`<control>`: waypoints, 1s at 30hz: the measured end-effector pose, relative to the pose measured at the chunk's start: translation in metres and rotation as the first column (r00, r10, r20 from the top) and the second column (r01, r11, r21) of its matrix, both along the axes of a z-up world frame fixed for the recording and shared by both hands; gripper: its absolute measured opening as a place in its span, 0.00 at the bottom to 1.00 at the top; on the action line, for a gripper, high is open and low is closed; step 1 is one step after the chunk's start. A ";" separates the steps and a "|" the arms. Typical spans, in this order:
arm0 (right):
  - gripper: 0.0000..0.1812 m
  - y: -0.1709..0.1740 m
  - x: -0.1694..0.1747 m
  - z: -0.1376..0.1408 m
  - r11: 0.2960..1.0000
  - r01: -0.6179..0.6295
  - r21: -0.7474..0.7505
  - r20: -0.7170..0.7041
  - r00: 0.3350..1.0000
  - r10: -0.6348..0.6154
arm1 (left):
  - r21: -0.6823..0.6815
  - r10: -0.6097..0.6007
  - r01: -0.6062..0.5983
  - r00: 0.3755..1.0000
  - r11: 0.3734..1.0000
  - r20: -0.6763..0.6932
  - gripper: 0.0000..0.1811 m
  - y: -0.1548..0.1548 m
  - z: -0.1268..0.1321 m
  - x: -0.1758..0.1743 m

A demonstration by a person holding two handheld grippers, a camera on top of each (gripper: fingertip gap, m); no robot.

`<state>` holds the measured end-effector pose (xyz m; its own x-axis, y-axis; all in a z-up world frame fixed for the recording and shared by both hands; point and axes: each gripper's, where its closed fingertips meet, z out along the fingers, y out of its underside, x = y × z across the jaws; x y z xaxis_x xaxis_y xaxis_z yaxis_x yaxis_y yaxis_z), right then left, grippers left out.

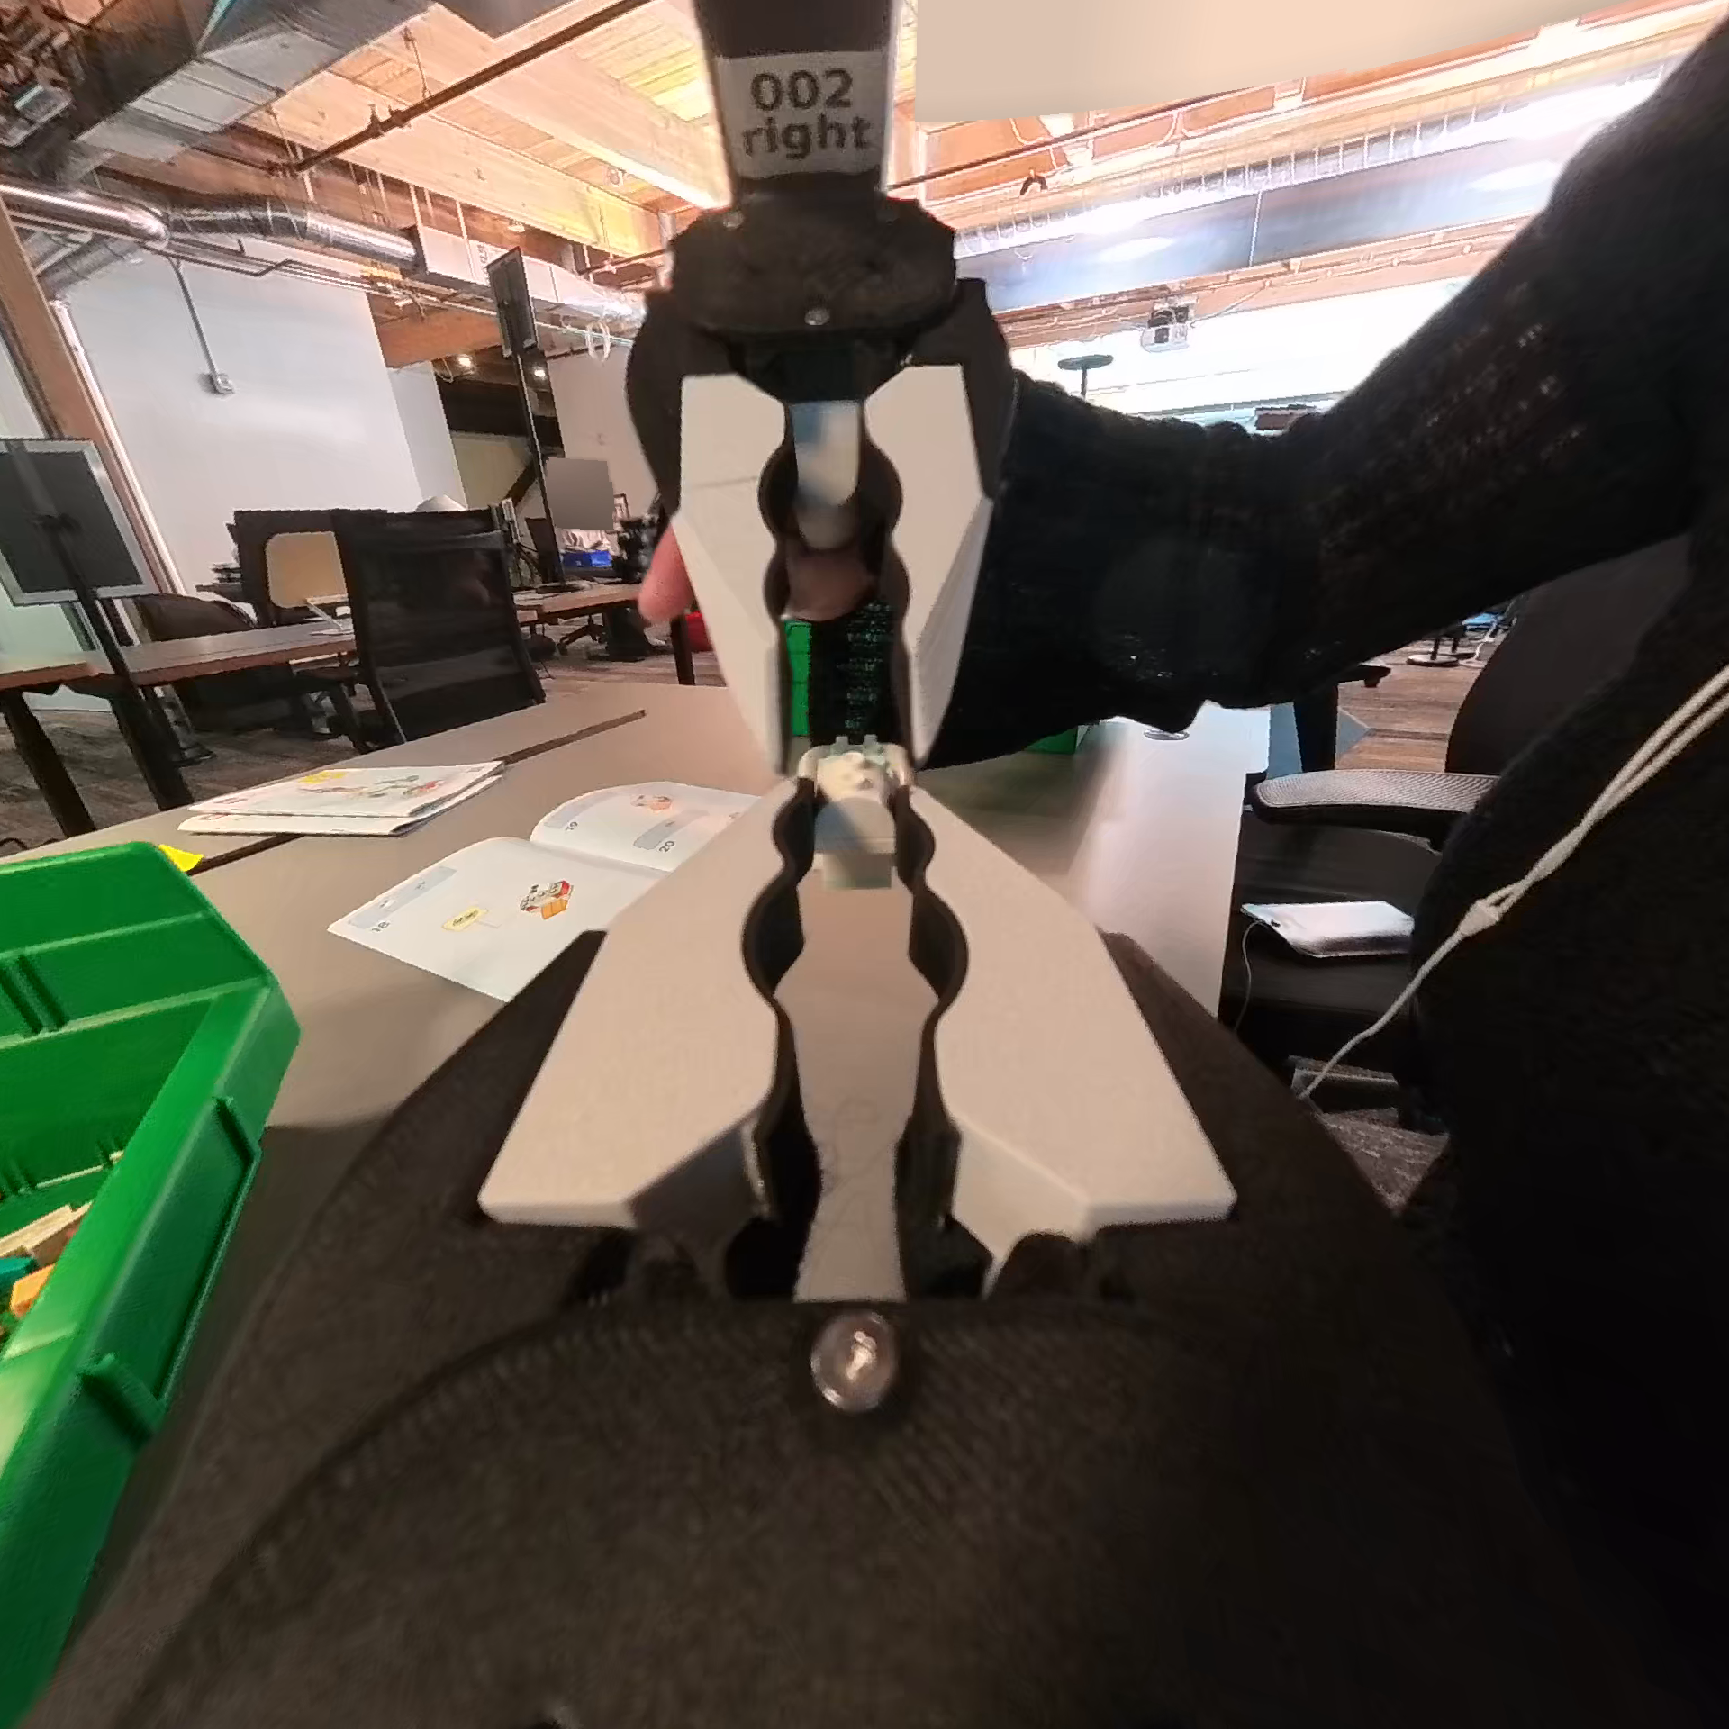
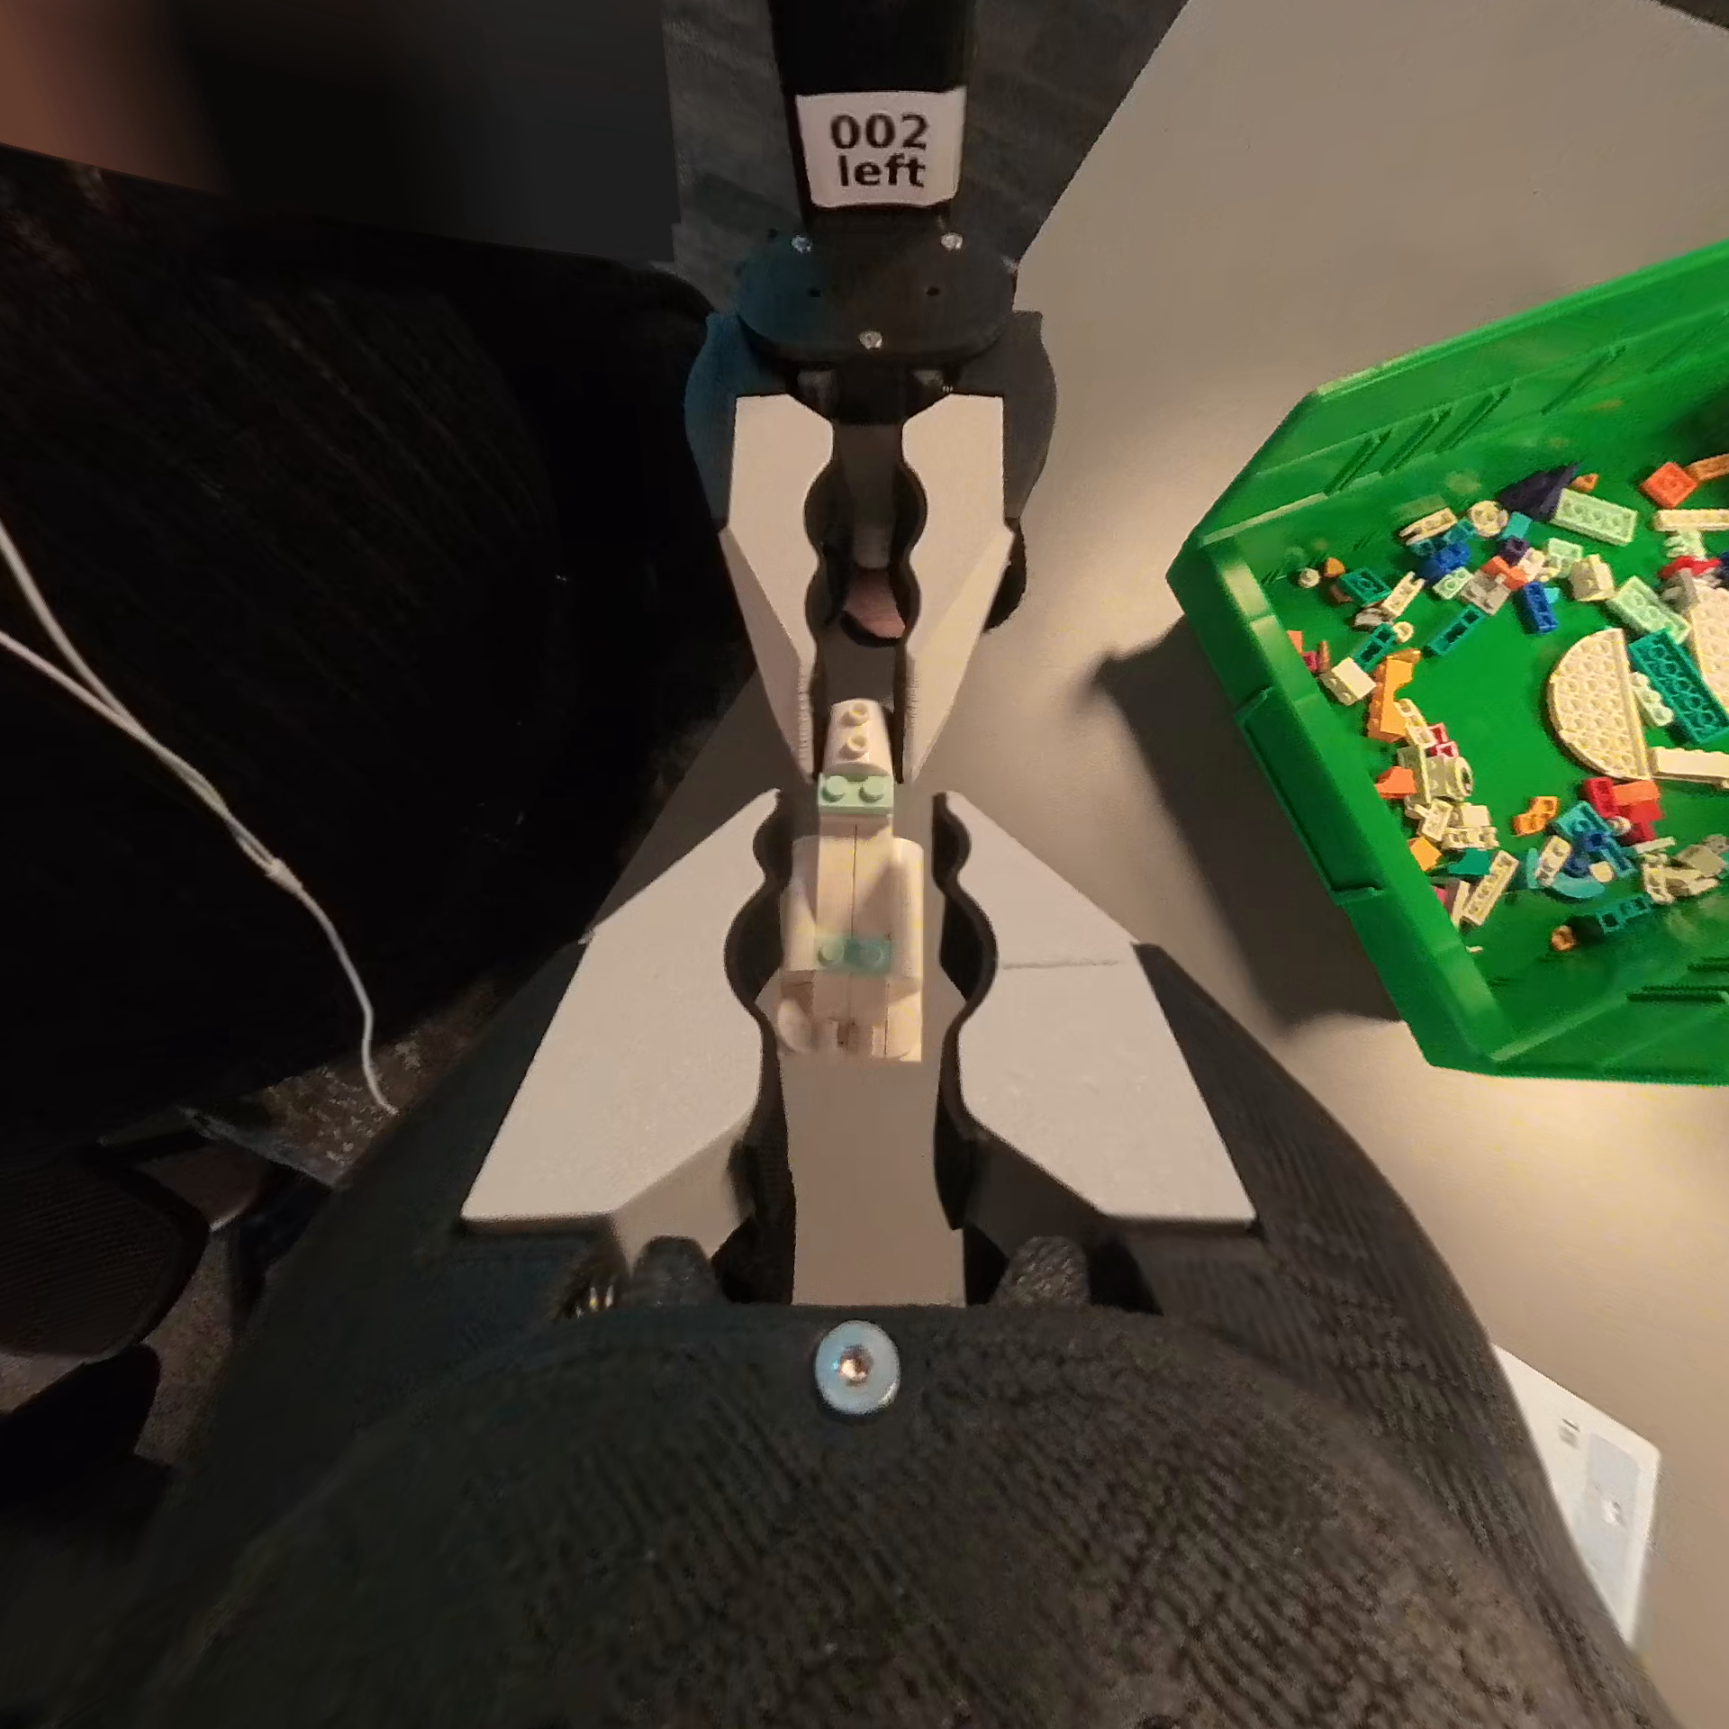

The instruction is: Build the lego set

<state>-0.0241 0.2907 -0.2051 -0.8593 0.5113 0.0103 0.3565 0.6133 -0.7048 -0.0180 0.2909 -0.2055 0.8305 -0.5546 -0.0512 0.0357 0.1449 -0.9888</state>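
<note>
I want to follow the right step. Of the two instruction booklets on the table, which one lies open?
The nearer booklet, just past the green bin, lies open with its pages spread; the farther booklet behind it is closed.

Each gripper's handle bears a white label (image 1: 803, 112) (image 2: 879, 150); booklet (image 1: 561, 889) ahead-left of left gripper shows page numbers

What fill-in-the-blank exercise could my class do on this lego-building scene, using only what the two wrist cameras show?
1. The loose bricks lie in a ___ bin.
2. The left claw grips a mostly ___ lego build.
3. An instruction booklet lies ___ on the table.

Missing words: green; white; open.
</note>
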 end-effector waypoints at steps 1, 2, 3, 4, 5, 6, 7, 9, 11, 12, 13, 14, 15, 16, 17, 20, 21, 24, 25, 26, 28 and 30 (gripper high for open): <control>0.19 0.001 -0.001 0.002 1.000 0.009 0.000 -0.019 1.000 -0.009 | -0.004 0.006 -0.006 1.000 1.000 0.005 0.09 0.001 0.000 -0.001; 0.22 0.001 -0.001 0.005 1.000 0.020 0.003 -0.051 0.999 -0.020 | -0.012 0.019 -0.019 1.000 1.000 0.013 0.09 0.002 0.000 -0.003; 0.24 0.003 -0.002 0.008 0.999 0.033 0.023 -0.099 0.995 -0.031 | -0.019 0.031 -0.031 0.999 0.999 0.021 0.09 0.003 0.001 -0.005; 0.27 0.005 -0.004 0.008 0.996 0.049 0.070 -0.165 0.986 -0.036 | -0.023 0.043 -0.043 0.999 0.999 0.032 0.09 0.004 0.002 -0.008; 0.29 0.010 -0.006 0.008 0.987 0.071 0.147 -0.246 0.969 -0.033 | -0.029 0.058 -0.056 0.997 0.998 0.047 0.09 0.006 0.003 -0.011; 0.31 0.014 -0.009 0.006 0.966 0.099 0.239 -0.333 0.943 -0.014 | -0.036 0.071 -0.069 0.995 0.997 0.064 0.09 0.007 0.005 -0.014; 0.31 0.016 -0.011 0.005 0.936 0.131 0.326 -0.415 0.910 0.018 | -0.044 0.083 -0.080 0.993 0.996 0.081 0.09 0.009 0.006 -0.018; 0.31 0.017 -0.017 0.003 0.859 0.216 0.463 -0.549 0.831 0.087 | -0.058 0.108 -0.102 0.988 0.993 0.111 0.09 0.012 0.009 -0.024; 0.31 0.015 -0.020 0.000 0.770 0.293 0.567 -0.621 0.766 0.166 | -0.071 0.130 -0.122 0.983 0.990 0.128 0.09 0.015 0.012 -0.028; 0.31 0.016 -0.023 0.000 0.721 0.336 0.605 -0.649 0.733 0.203 | -0.076 0.141 -0.131 0.981 0.988 0.135 0.09 0.016 0.014 -0.029; 0.31 0.017 -0.025 -0.001 0.674 0.370 0.639 -0.662 0.710 0.238 | -0.082 0.149 -0.138 0.979 0.987 0.142 0.09 0.018 0.015 -0.030; 0.32 0.019 -0.027 -0.001 0.631 0.402 0.664 -0.670 0.694 0.263 | -0.090 0.154 -0.142 0.977 0.986 0.149 0.09 0.019 0.016 -0.031; 0.32 0.022 -0.029 0.001 0.593 0.434 0.678 -0.680 0.677 0.282 | -0.097 0.158 -0.144 0.975 0.985 0.157 0.09 0.020 0.017 -0.031; 0.32 0.024 -0.031 0.002 0.562 0.455 0.691 -0.683 0.666 0.300 | -0.103 0.158 -0.143 0.974 0.984 0.162 0.09 0.021 0.018 -0.031; 0.32 0.026 -0.033 0.003 0.537 0.471 0.700 -0.684 0.660 0.312 | -0.111 0.160 -0.143 0.973 0.984 0.169 0.09 0.022 0.018 -0.031; 0.30 0.030 -0.036 0.004 0.479 0.497 0.724 -0.677 0.645 0.354 | -0.130 0.164 -0.141 0.969 0.981 0.183 0.09 0.024 0.018 -0.031; 0.28 0.030 -0.036 0.004 0.468 0.501 0.728 -0.676 0.640 0.366 | -0.132 0.161 -0.137 0.969 0.982 0.189 0.09 0.024 0.018 -0.031; 0.24 0.033 -0.038 0.002 0.452 0.505 0.735 -0.670 0.645 0.368 | -0.134 0.142 -0.116 0.968 0.984 0.206 0.09 0.023 0.019 -0.028; 0.21 0.034 -0.038 0.002 0.447 0.506 0.738 -0.667 0.647 0.370 | -0.136 0.140 -0.113 0.967 0.984 0.211 0.09 0.023 0.019 -0.028; 0.19 0.034 -0.038 0.002 0.445 0.507 0.738 -0.668 0.640 0.379 | -0.137 0.137 -0.109 0.967 0.984 0.213 0.09 0.023 0.019 -0.028; 0.19 0.034 -0.037 0.003 0.442 0.505 0.741 -0.665 0.640 0.385 | -0.142 0.134 -0.105 0.967 0.984 0.215 0.09 0.023 0.019 -0.027; 0.18 0.034 -0.036 0.001 0.440 0.497 0.748 -0.658 0.646 0.388 | -0.146 0.129 -0.099 0.967 0.984 0.218 0.09 0.023 0.018 -0.026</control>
